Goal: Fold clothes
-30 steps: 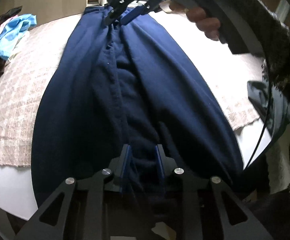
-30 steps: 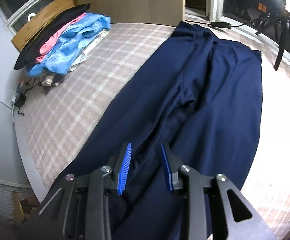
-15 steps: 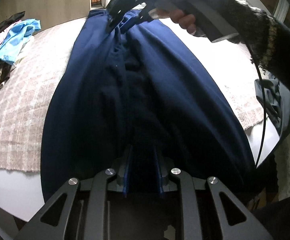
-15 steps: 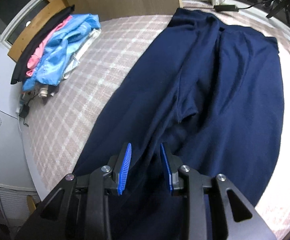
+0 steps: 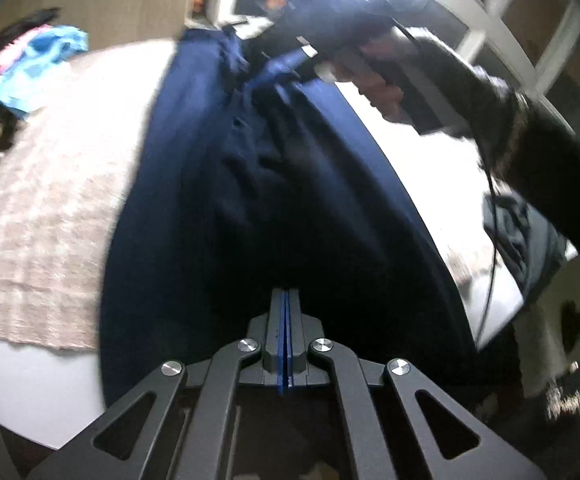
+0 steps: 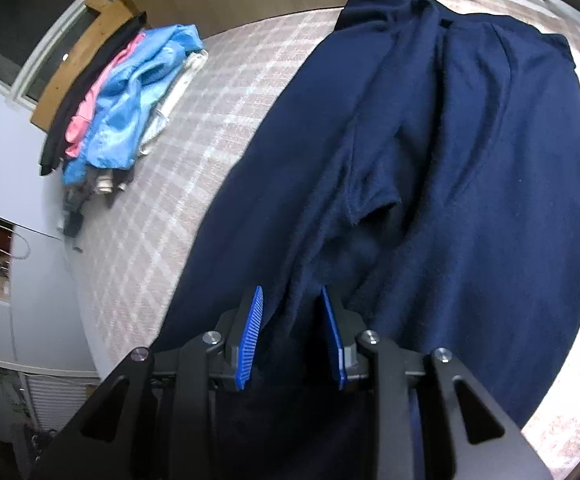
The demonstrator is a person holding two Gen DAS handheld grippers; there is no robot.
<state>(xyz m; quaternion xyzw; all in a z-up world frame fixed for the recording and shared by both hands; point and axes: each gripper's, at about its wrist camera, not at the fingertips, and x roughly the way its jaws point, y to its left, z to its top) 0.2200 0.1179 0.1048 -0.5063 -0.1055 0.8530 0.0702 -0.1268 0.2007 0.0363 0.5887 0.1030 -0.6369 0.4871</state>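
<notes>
A navy garment [image 5: 290, 184] [image 6: 469, 184] lies stretched lengthwise over a checked beige cloth [image 6: 210, 140]. My left gripper [image 5: 286, 294] is at the garment's near edge with its blue pads pressed together on the fabric. My right gripper [image 6: 291, 290] stands open at the opposite end, and a raised fold of the navy fabric runs between its blue pads [image 6: 250, 336]. In the blurred left wrist view the right gripper [image 5: 282, 70] shows at the far end of the garment, held by a hand [image 5: 373, 84] in a dark knitted sleeve.
A pile of blue, pink and black clothes [image 6: 130, 100] [image 5: 34, 64] lies on the checked cloth beside the garment. The white table edge [image 5: 30, 380] shows under the cloth. A dark bundle with a cable [image 5: 525, 232] hangs at the right. Windows stand behind.
My left gripper's fingers have closed together on the garment's near edge. The right gripper has stayed open and slid slightly further over the fabric fold. The left view is now motion-blurred.
</notes>
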